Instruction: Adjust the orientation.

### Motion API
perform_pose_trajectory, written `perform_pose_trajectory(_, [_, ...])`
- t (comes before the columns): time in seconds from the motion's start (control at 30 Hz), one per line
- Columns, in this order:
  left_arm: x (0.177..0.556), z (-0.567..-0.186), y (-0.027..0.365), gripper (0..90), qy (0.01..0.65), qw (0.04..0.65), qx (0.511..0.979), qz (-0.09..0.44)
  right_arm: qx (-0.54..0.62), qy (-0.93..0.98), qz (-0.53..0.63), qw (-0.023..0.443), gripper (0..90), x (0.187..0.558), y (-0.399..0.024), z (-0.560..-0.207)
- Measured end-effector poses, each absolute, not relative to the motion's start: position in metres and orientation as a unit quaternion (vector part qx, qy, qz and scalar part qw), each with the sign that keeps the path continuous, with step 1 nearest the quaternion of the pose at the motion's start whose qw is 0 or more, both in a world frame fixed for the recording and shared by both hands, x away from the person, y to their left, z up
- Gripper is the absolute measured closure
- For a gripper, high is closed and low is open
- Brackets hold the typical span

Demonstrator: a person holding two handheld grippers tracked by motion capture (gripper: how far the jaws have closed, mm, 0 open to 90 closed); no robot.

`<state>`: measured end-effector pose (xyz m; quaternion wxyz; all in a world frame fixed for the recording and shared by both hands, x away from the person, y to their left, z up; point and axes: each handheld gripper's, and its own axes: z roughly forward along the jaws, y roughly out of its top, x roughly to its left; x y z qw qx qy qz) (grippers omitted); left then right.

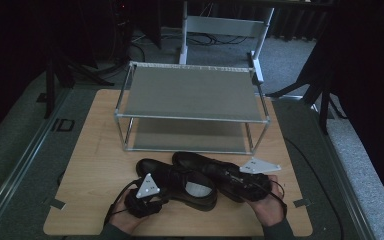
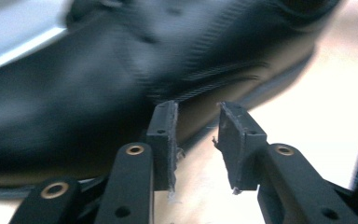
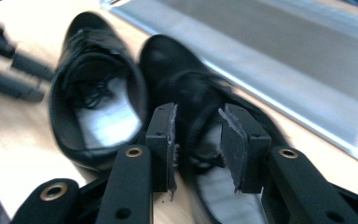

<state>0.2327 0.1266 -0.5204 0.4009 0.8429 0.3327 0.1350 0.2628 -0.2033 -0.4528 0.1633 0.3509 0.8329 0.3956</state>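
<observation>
Two hands enter at the near edge of the wooden table (image 1: pixel 95 150), each carrying a gripper: the left gripper (image 1: pixel 147 192) sits at the outer side of the left shoe (image 1: pixel 180 182), the right gripper (image 1: pixel 250 180) over the heel end of the right shoe (image 1: pixel 207 167). Both black lace-up shoes lie side by side, touching, between the near edge and the two-tier metal rack (image 1: pixel 192 105) that fills the far half. In the left gripper view the jaws stand partly apart with nothing between them, the pads just short of the shoe's sole edge; the shoe is blurred and cut off on three sides. In the right gripper view the jaws are likewise partly apart, hovering above the right shoe's open collar and gripping nothing; the laces behind them are smeared by motion. From above, dim light swallows the shoes' detail, and the grey plates hide both pairs of jaws. Bare wood lies open toward the left and right edges; the rack's lower shelf faces the shoes.
</observation>
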Motion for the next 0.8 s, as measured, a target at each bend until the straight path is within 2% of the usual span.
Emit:
perform_pose_trajectory(0.27, [0.238,-0.522,0.137,65.4,0.356,0.395,0.833,0.151,0.331,0.852,0.381,0.142,62.2,0.269,-0.176,-0.464])
perform_pose_trajectory(0.57, [0.239,-0.524,0.145,63.8,0.368,0.386,0.830,0.164,0.339,0.872,0.333,0.117,73.2,0.281,-0.152,-0.480])
perform_pose_trajectory(0.67, [0.239,-0.524,0.149,63.5,0.375,0.379,0.829,0.169,0.328,0.877,0.320,0.142,81.7,0.278,-0.150,-0.482])
perform_pose_trajectory(0.73, [0.240,-0.525,0.152,63.5,0.382,0.374,0.828,0.169,0.320,0.882,0.304,0.166,83.2,0.273,-0.148,-0.481])
perform_pose_trajectory(0.8, [0.239,-0.525,0.154,63.6,0.384,0.372,0.828,0.170,0.320,0.882,0.302,0.170,83.6,0.270,-0.151,-0.480])
